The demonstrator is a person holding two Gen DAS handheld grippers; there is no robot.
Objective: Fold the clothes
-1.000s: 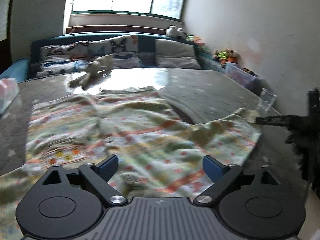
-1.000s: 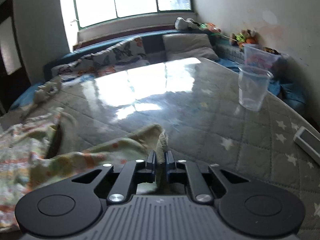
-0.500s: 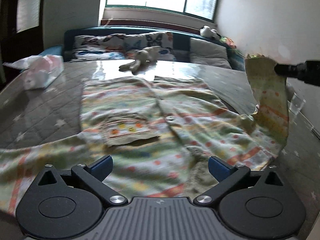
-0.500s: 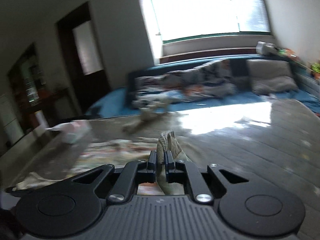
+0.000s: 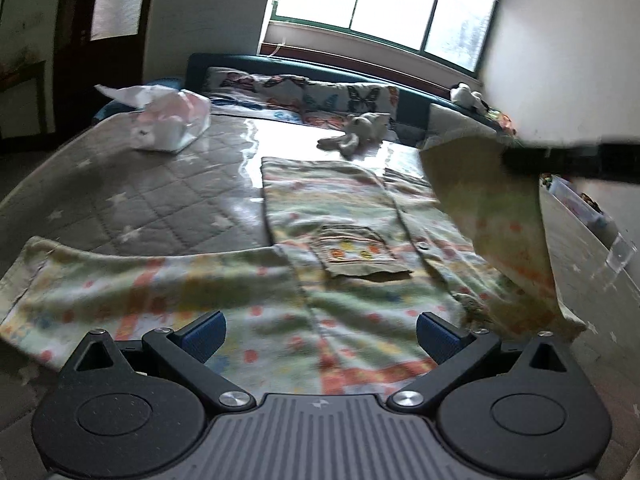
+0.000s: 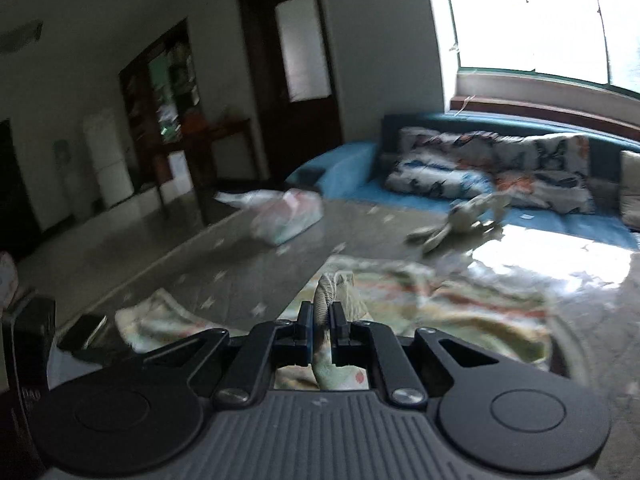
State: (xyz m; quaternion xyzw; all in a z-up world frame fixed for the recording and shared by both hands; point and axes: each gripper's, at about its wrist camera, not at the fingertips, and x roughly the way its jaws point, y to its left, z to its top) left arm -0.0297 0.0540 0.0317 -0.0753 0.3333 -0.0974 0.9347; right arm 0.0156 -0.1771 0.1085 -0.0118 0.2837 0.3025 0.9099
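The shirt (image 5: pixel 352 264) lies spread on the counter (image 5: pixel 120 200) with one sleeve (image 5: pixel 500 216) lifted over its body, pinched by the right tongs (image 6: pixel 320 320), while the left tongs (image 5: pixel 320 330) stay spread, so most folding remains.

Shirt (image 5: pixel 344 256) on bed (image 5: pixel 140 200)

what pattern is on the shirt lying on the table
The shirt is pale green with orange-red stripes and small coloured dots, clearest in the left wrist view.

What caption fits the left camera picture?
Open left gripper hovers over a patterned shirt while the right gripper lifts one sleeve.
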